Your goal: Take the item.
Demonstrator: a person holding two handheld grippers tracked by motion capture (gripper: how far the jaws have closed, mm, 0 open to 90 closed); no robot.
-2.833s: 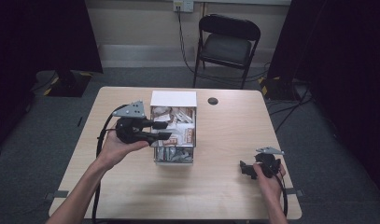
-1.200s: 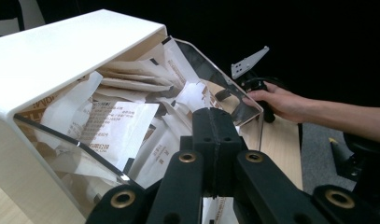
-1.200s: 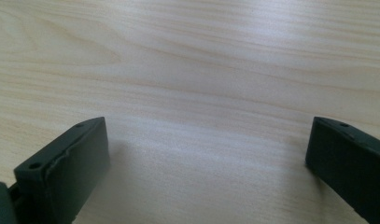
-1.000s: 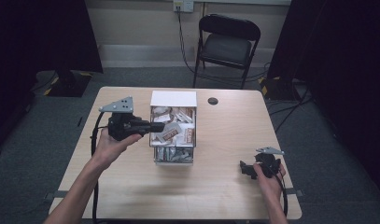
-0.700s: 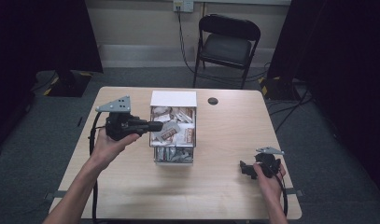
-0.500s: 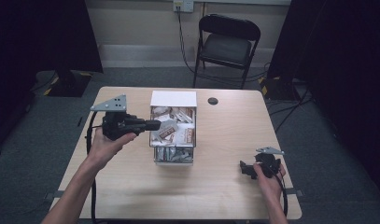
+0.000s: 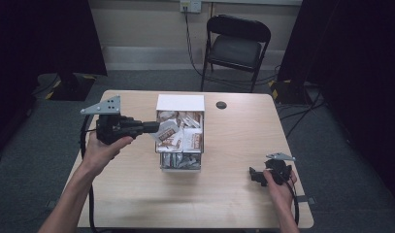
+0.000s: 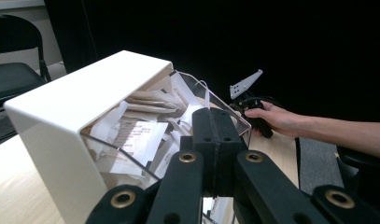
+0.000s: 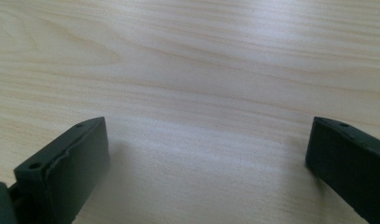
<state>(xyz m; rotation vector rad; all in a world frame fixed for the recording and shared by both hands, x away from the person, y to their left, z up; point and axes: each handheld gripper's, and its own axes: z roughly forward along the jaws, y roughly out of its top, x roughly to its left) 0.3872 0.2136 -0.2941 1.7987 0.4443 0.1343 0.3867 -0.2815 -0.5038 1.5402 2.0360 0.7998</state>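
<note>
The left tongs (image 7: 154,127) pinch a white packet (image 7: 167,131) just over the left rim of the clear box (image 7: 180,162) of packets, likely lifting it clear. The right tongs (image 7: 257,175) rest spread on the table (image 7: 137,194), well apart, seemingly waiting.

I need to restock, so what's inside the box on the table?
The box holds a loose heap of paper packets, white with brownish print. The left tool has pinched one at the left edge. The white lid covers the back, and lower layers are buried.
</note>
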